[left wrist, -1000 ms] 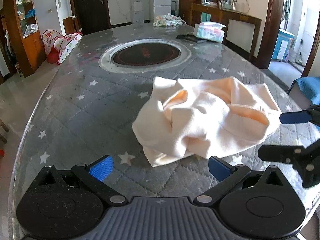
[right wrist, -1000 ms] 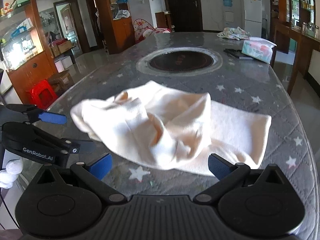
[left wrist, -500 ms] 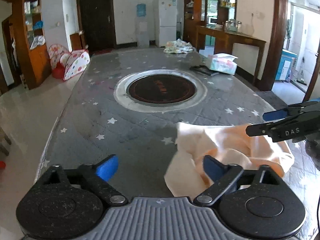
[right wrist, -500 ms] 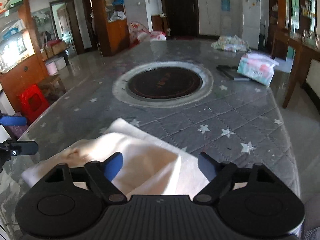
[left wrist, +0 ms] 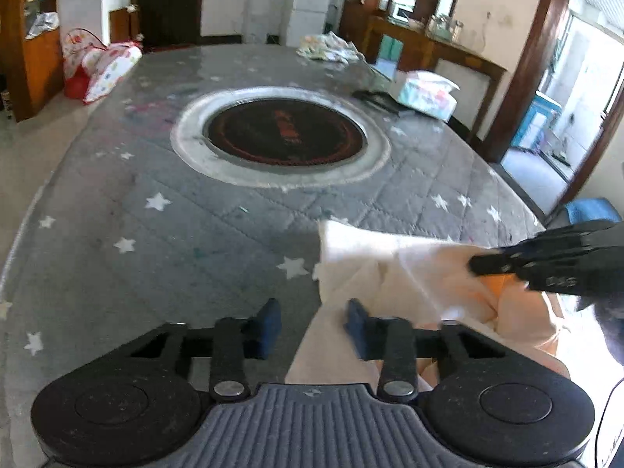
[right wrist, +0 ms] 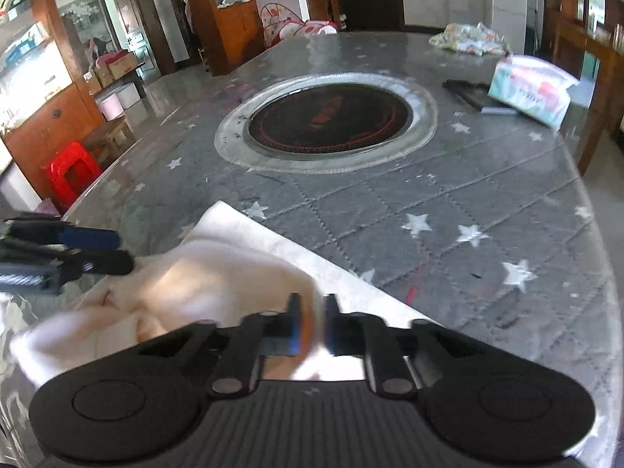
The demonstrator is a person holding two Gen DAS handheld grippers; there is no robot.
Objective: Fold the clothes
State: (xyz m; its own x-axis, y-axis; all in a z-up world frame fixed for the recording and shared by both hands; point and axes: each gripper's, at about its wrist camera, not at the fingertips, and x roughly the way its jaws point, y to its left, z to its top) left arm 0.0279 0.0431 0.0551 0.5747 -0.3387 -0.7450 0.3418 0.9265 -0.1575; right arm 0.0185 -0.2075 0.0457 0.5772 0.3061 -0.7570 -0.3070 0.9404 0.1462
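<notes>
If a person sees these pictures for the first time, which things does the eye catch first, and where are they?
First comes the crumpled cream garment at the near edge of the grey star-patterned table, with the right gripper nearly closed on a fold of it and the left gripper partly open over its edge. Next is the round black cooktop set in the middle of the table. Beyond it, on the right, lies a pack of tissues.

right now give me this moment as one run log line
phase: grasping | left gripper: partly open at cream garment edge | right gripper: shut on cream garment | garment: crumpled on table | fold: not yet done
</notes>
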